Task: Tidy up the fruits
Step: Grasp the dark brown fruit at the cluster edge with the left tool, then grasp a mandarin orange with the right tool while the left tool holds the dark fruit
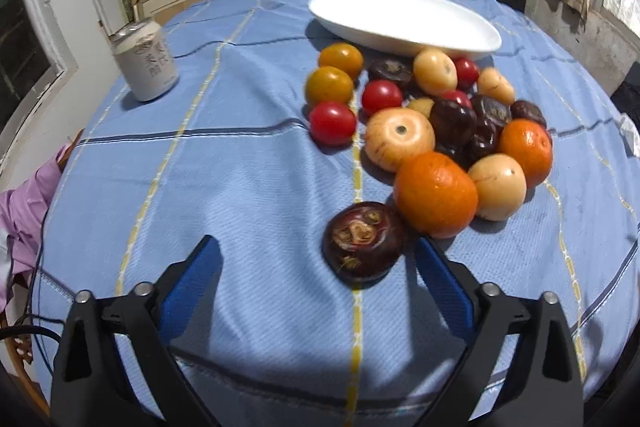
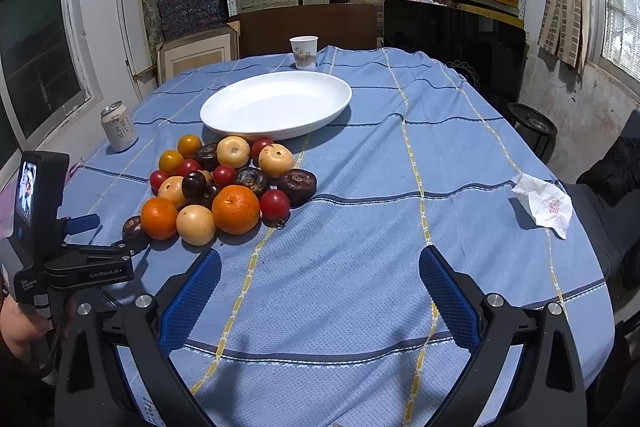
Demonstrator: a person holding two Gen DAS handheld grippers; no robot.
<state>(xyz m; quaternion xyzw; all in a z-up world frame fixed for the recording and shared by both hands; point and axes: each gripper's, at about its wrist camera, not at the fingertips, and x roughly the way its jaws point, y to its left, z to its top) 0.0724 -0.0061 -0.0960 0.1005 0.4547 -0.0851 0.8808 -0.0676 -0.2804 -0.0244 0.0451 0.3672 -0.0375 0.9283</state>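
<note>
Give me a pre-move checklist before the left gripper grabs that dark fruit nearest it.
1. Left gripper open: ok, jaws spread wide.
2. Dark purple fruit between the fingers: not ok, it sits off-centre, close to the right-hand finger, and only partly past the tips.
3. Room around the fruit: not ok, an orange is close behind it, possibly touching.
4. White dish free to receive fruit: ok, nothing in it.
5. Right gripper out of the way: ok, open over bare tablecloth, away from the pile.
6. Fruit firmness or slipperiness: cannot tell.
</note>
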